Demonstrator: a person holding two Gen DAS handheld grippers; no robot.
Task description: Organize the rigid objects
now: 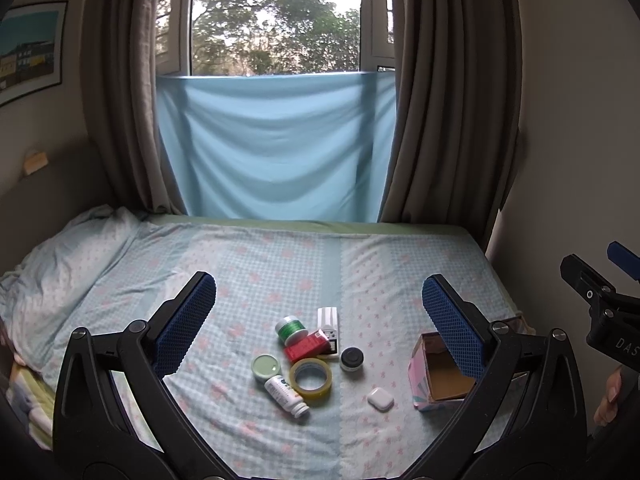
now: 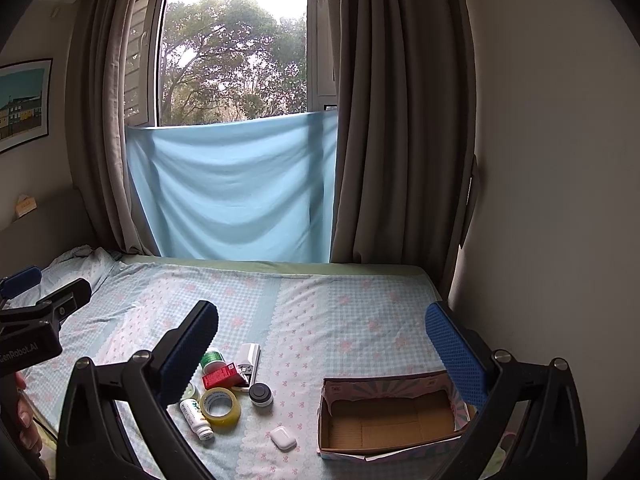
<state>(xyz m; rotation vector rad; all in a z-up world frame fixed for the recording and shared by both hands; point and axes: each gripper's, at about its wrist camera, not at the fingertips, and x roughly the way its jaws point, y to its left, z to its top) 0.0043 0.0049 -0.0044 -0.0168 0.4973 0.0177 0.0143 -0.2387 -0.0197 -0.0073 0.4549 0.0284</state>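
Both my tongs, left (image 1: 319,292) and right (image 2: 322,320), gape wide, empty; clutter sits mid-bed, tape roll (image 1: 311,376) beside open cardboard box (image 2: 386,420) for loading.

Black-framed left tool (image 1: 319,312) and right tool (image 2: 322,336), blue dimpled pads, silver screws, white lettering, bare skin at frame edges.

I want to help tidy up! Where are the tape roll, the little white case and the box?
tape roll (image 2: 220,407), right wrist view, on its yellow ring.
little white case (image 2: 283,438), right wrist view, on its lid.
box (image 2: 384,385), right wrist view, on its far inner wall.
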